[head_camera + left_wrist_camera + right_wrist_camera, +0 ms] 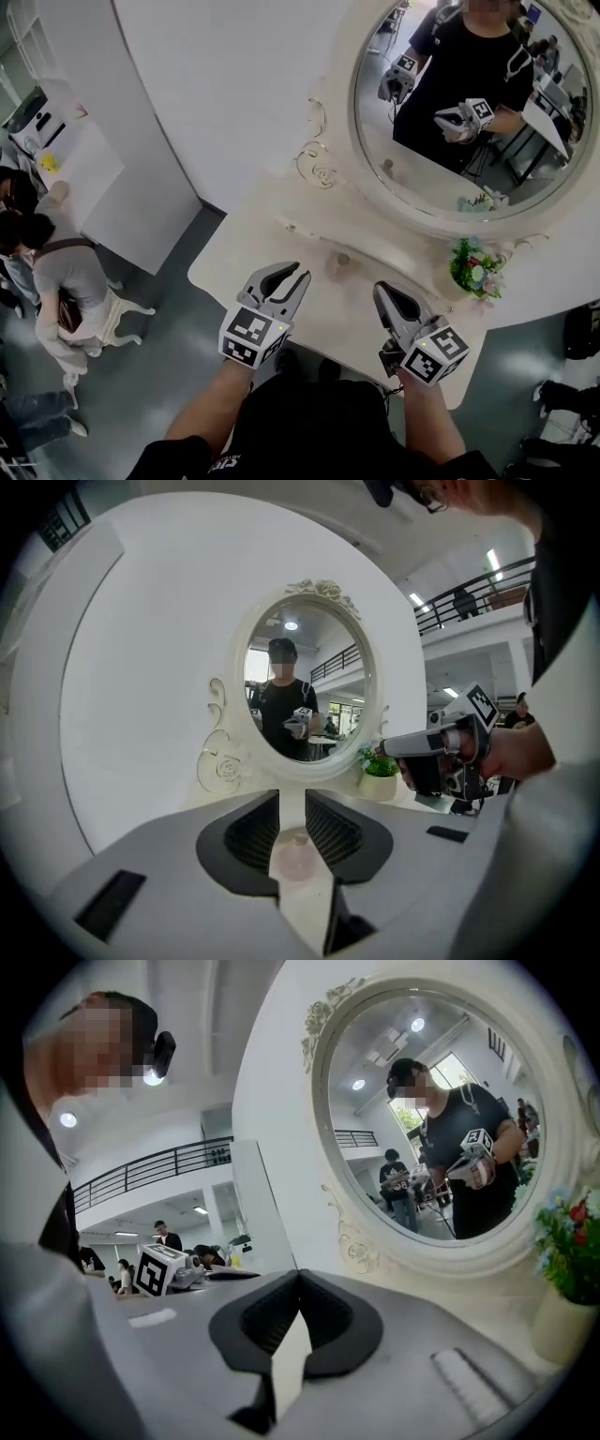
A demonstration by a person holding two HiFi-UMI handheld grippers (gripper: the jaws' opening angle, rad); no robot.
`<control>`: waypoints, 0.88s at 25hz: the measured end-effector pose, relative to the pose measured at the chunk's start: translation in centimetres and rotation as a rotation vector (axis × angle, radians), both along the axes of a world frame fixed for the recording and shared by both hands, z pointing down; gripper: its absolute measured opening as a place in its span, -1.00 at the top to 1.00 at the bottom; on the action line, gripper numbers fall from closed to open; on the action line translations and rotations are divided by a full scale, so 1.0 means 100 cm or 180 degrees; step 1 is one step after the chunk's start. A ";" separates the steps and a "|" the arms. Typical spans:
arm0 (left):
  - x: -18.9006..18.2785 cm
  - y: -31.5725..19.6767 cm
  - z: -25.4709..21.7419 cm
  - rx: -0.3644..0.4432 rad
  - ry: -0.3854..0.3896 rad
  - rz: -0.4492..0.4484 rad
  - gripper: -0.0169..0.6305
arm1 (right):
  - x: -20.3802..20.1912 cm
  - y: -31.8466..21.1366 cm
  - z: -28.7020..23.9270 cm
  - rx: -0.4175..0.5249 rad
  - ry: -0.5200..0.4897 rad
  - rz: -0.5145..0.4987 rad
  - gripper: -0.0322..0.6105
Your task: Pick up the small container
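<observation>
The small container, a pale pink jar with a knob lid, stands on the cream dressing table below the mirror. My left gripper hovers just left of it, open, with nothing between the pads. In the left gripper view the small container shows through the gap of the left gripper, beyond the pads and untouched. My right gripper hangs over the table to the jar's right, jaws shut and empty. In its own view the right gripper points at the mirror frame.
An oval mirror in a carved frame rises behind the table. A potted flower bunch sits at the table's right end, also seen as the flower pot. Several people are on the floor to the left.
</observation>
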State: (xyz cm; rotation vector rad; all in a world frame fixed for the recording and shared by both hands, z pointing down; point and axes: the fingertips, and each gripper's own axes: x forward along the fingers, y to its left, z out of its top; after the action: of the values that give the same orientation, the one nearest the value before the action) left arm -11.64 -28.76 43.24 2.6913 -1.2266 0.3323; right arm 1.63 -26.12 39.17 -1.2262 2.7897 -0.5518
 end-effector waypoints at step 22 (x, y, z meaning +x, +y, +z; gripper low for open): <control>0.083 -0.065 0.129 -0.0476 -0.0281 0.0531 0.37 | 0.047 -0.011 0.054 -0.0364 -0.0033 0.0344 0.87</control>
State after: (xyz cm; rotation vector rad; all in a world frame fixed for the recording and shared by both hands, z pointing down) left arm -3.32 -35.22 56.14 2.6789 -0.9576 0.5479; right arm 6.30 -27.17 44.58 -1.3812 2.6971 -0.7156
